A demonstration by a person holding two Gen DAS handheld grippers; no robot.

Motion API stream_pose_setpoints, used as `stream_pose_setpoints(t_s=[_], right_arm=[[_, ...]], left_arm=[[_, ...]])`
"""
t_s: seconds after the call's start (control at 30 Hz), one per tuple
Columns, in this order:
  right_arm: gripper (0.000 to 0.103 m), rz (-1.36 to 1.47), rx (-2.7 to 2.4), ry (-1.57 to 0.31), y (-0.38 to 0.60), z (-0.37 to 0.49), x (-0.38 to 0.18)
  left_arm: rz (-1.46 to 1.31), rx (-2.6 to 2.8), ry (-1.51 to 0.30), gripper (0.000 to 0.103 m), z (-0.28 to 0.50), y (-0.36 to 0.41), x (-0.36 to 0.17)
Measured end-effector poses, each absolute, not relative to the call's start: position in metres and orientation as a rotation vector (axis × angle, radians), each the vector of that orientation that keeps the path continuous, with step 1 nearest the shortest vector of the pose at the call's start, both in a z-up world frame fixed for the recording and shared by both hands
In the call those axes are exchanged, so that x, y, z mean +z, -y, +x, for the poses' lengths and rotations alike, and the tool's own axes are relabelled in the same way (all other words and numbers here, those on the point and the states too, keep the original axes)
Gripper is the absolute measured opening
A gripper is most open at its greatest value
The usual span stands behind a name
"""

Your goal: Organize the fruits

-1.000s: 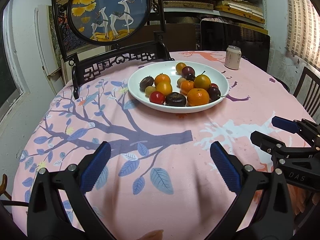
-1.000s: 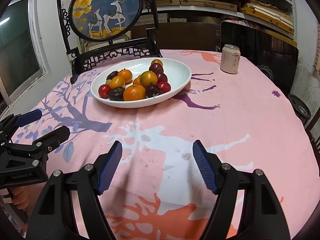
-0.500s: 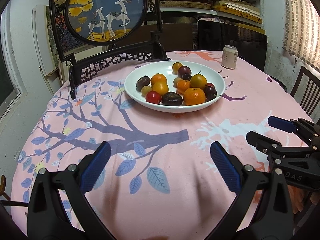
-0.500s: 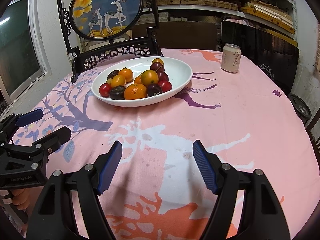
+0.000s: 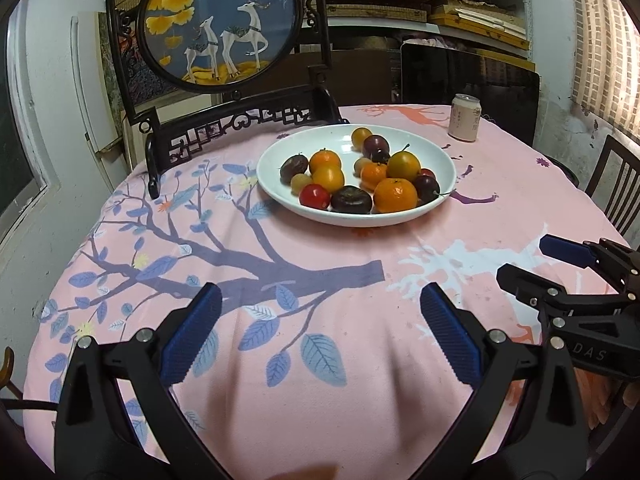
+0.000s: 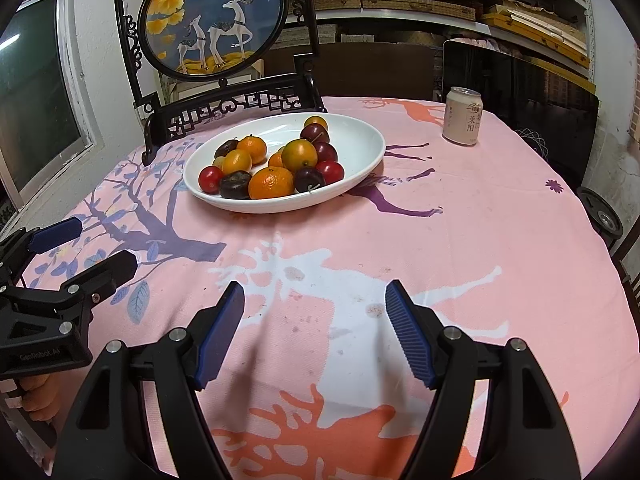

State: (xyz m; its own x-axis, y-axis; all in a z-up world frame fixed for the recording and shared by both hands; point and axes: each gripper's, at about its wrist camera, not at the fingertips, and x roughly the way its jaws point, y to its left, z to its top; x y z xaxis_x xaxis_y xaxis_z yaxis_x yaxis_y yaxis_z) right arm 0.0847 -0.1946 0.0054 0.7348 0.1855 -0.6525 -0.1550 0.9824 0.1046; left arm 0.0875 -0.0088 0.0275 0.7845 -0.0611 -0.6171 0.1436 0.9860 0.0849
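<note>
A white oval plate (image 5: 400, 138) (image 6: 360, 144) stands at the far middle of the round table and holds several fruits: oranges (image 5: 395, 195) (image 6: 271, 183), red cherry tomatoes (image 5: 315, 196) (image 6: 210, 179), dark plums (image 5: 351, 199) (image 6: 235, 185) and yellow-green fruits (image 5: 403, 165) (image 6: 299, 155). My left gripper (image 5: 318, 312) is open and empty above the near tablecloth, well short of the plate. My right gripper (image 6: 314, 306) is open and empty, to the right of the left one; it also shows in the left wrist view (image 5: 524, 264). The left gripper shows at the left of the right wrist view (image 6: 92, 248).
A pink drink can (image 5: 464, 118) (image 6: 462, 116) stands at the far right. A dark carved stand with a round deer picture (image 5: 220, 20) (image 6: 212, 16) rises behind the plate. A chair back (image 5: 616, 192) stands at the right table edge. The pink printed tablecloth (image 5: 320, 340) covers the table.
Both grippers drew back slightly from the plate over the last second; the plate looks a little farther. Both grippers stay open and empty.
</note>
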Motion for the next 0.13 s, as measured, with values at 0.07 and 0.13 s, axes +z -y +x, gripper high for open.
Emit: stream_pose_setpoints(t_s=[0.07,0.13], right_arm=[[0.073,0.043,0.186,-0.722,0.1944,0.0845,0.0053],[0.073,0.043,0.187,-0.723,0.1946,0.0847,0.0053]], left_arm=[[0.133,-0.109,-0.663,0.101,0.0877,0.0093,0.0265],[0.14,-0.104,-0.664,0.101,0.0881,0.0104,0.0254]])
